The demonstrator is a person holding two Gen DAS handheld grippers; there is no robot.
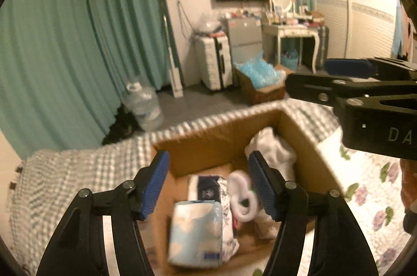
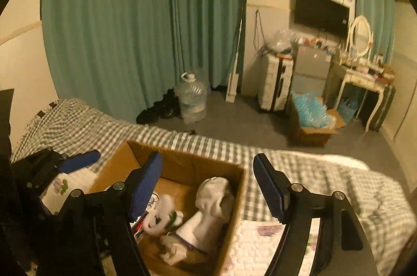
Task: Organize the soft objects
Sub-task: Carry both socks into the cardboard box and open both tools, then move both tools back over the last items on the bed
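Note:
An open cardboard box sits on the bed. In it lie a light-blue soft pack, a dark-blue and white pack, a small white plush and a bunched white cloth. My left gripper is open and empty above the box. My right gripper is open and empty over the box's far right corner; it also shows in the left wrist view. The right wrist view shows the box, the white plush and the white cloth.
The bed has a grey checked cover and a floral quilt. On the floor stand a water jug, a suitcase, a box of blue packing and a dressing table. Green curtains hang behind.

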